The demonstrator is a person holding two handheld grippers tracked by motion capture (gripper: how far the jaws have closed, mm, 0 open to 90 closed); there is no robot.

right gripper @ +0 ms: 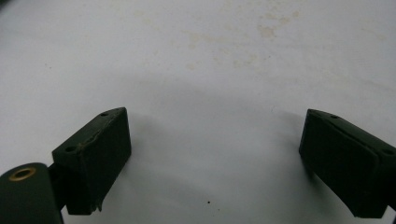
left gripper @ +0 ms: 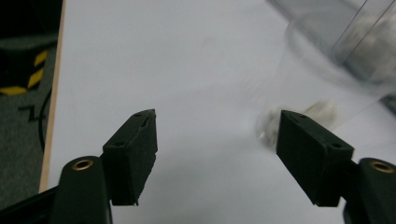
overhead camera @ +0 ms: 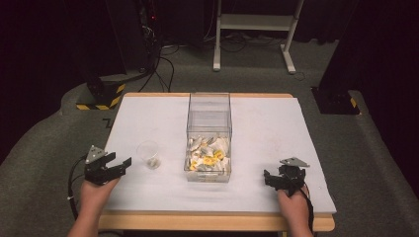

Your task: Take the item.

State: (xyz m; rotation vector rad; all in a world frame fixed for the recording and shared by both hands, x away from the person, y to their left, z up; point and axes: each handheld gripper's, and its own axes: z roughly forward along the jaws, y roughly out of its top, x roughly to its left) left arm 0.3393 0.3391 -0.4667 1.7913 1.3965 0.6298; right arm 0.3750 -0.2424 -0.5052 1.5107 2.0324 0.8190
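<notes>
Both grippers are sitting wide apart-jawed, left gripper (overhead camera: pixel 120 164) at lower left pointing toward the clear cup (overhead camera: pixel 148 154) just beside it, right gripper (overhead camera: pixel 271 179) resting lower right, clear box (overhead camera: pixel 209 118) standing centre.

the left gripper (overhead camera: pixel 117 164) is black, topped by a grey three-cornered plate, with a thin dark cable trailing from it. the right gripper (overhead camera: pixel 269 177) is black too, with its own grey three-cornered plate and a dark cable running back along the forearm. in the gripper views each jaw is a blocky black pad with small holes on its upper face, fixed to an arm bearing a brass-coloured ringed hole. both forearms are bare, no sleeves.
</notes>
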